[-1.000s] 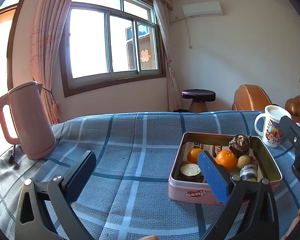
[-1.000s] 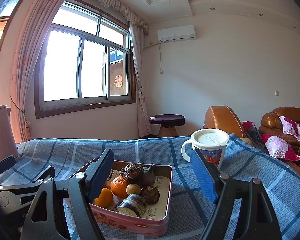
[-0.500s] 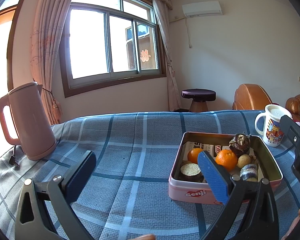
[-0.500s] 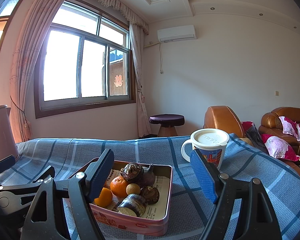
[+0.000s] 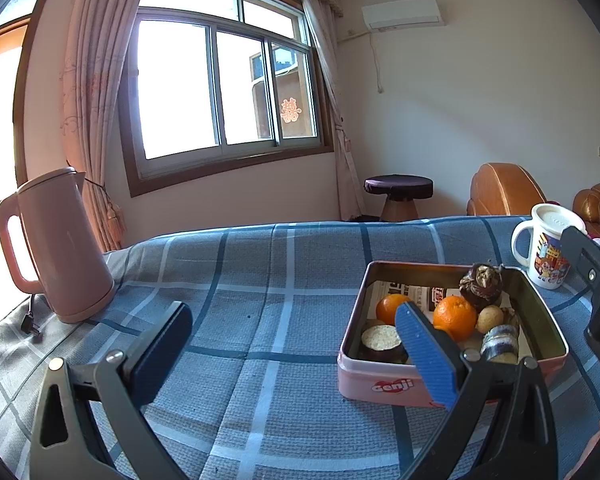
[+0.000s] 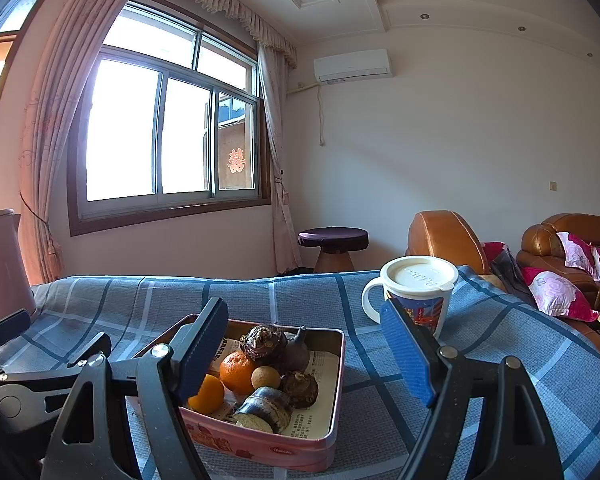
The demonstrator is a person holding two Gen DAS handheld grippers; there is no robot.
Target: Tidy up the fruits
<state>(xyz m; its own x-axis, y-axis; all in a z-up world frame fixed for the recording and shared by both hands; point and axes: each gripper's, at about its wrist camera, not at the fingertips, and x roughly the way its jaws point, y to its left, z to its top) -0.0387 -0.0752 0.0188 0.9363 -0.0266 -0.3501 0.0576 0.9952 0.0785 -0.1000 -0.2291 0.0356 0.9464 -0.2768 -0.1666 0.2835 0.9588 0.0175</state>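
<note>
Nearest to the cameras, the left gripper (image 5: 296, 344) and the right gripper (image 6: 304, 344) both stand with their tongs wide and hold nothing, a little above the blue checked cloth (image 5: 260, 280). Just beyond them the pink tin (image 6: 312, 436) already contains the fruits — 2 oranges (image 6: 236, 372), a small yellowish round fruit (image 6: 265, 377) and several dark pieces — piled together on a printed paper, and no fruit lies loose on the cloth in either view. Farther back stand the lidded mug (image 6: 416, 300) and the pink kettle (image 5: 60, 248); this scene fits a finished gathering as well as a tin waiting to be sorted out, so the progress cannot be judged.
</note>
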